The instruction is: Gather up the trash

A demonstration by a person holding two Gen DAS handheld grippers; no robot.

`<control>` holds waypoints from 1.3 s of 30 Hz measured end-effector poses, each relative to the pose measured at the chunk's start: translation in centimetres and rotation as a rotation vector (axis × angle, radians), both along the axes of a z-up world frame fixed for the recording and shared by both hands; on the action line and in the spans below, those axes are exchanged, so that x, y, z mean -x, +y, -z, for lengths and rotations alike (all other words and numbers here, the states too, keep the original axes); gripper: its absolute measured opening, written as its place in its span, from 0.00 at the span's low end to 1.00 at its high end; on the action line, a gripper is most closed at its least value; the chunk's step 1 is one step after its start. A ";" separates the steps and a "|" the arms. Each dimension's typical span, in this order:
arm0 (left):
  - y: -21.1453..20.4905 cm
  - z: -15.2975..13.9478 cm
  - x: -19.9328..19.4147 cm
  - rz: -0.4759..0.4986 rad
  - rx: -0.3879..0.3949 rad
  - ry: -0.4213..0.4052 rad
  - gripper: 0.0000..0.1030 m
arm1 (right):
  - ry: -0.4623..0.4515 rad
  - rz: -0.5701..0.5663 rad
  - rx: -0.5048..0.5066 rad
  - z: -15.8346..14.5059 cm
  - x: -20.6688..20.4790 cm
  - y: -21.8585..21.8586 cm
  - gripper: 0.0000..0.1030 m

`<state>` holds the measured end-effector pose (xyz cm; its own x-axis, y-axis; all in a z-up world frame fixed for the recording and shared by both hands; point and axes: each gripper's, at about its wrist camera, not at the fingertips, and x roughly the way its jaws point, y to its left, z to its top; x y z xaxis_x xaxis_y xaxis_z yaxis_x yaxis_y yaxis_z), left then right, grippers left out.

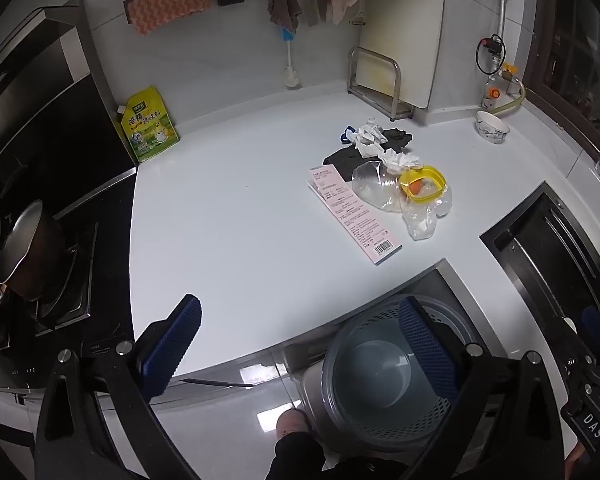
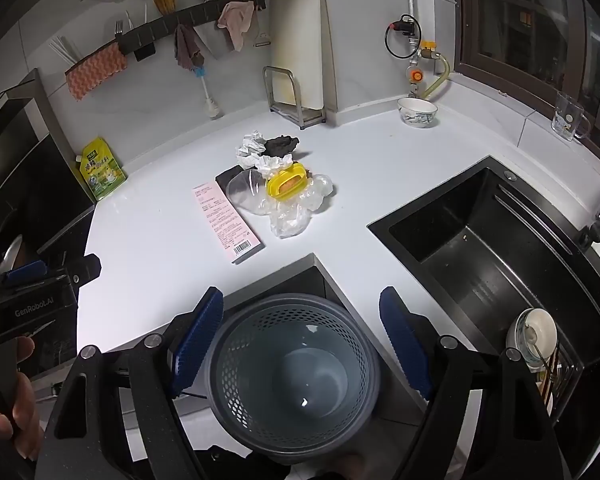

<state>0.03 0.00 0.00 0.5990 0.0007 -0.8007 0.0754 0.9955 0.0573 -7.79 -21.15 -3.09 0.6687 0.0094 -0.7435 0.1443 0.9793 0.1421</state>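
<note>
Closest thing to me is the grey perforated waste bin (image 2: 296,368), sitting on the floor in the notch where the white tabletop (image 1: 240,220) cuts back, and it looks empty inside. The right tool (image 2: 302,340) hangs right above the bin with its blue pads spread wide on either side of the rim, nothing between them, not touching it as far as I can tell. The left tool (image 1: 300,344) is also gaping wide with nothing in it, hovering just to the left of the bin over the tabletop edge. The trash is all still up on the tabletop, a fair way back from the bin: a long pink paper box (image 1: 354,216) lying flat with its barcode end nearest the bin, and touching its far side a heap of crinkled clear plastic bags (image 1: 412,204) with a yellow lid (image 1: 422,182) on top that has something orange in it. Behind that, further from the bin, there are crumpled white tissues (image 1: 370,136) and some black wrapper stuff (image 1: 396,140). Off to the right of the bin is the black sink (image 2: 480,232), and way over left of the bin by the stove stands a yellow-green seasoning pouch (image 1: 148,124). A small white bowl (image 2: 417,111) sits in the far corner behind the sink.
</note>
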 end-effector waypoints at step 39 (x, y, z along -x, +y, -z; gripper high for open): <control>0.3 -0.5 0.7 0.000 0.000 -0.010 0.94 | -0.004 -0.004 0.000 0.1 1.0 0.2 0.74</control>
<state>-0.67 0.29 0.52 0.6067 0.0005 -0.7949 0.0752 0.9955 0.0580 -8.77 -20.95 -3.18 0.6714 0.0122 -0.7410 0.1394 0.9799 0.1424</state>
